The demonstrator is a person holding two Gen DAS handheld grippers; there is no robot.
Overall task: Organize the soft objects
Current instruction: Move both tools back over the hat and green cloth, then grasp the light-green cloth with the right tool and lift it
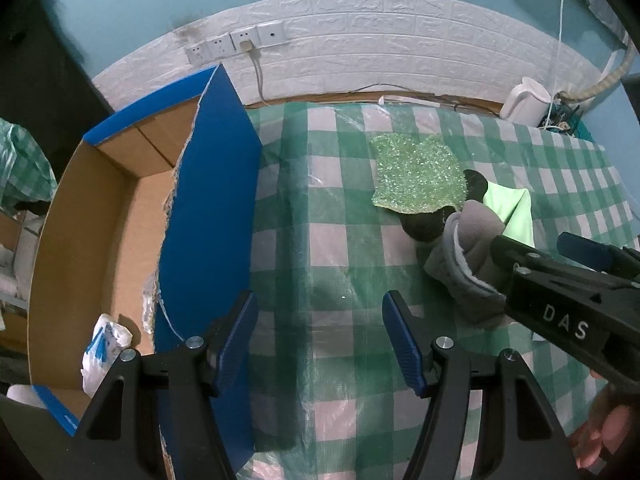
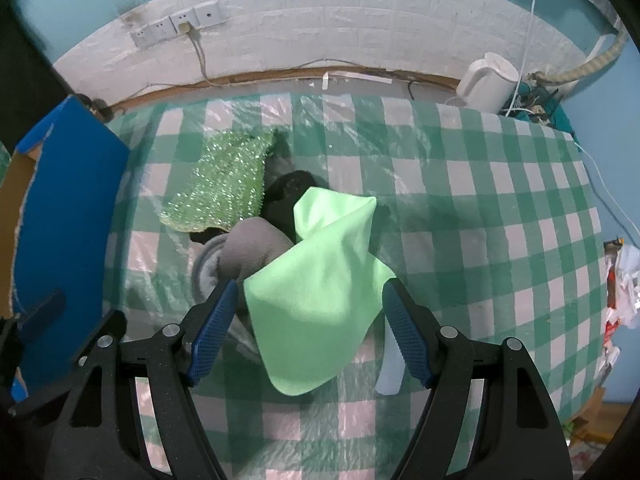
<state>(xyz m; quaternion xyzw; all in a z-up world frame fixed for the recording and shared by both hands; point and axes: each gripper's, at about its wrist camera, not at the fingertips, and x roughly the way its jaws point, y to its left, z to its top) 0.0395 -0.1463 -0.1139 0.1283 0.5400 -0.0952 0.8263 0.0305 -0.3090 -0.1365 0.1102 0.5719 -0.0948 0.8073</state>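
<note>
A heap of soft things lies on the green-checked tablecloth. It holds a light green cloth, a grey rolled cloth, a black soft item and a sparkly green scrubbing cloth. My right gripper points steeply down over the light green cloth, open, one finger on each side of it, pads not pressing. My left gripper stands open over bare tablecloth, left of the heap and right of the box. Nothing is between its fingers.
An open cardboard box with blue outer flaps stands at the table's left, a white plastic bag inside. A white kettle and cables sit at the back right. A pale strip lies by my right finger.
</note>
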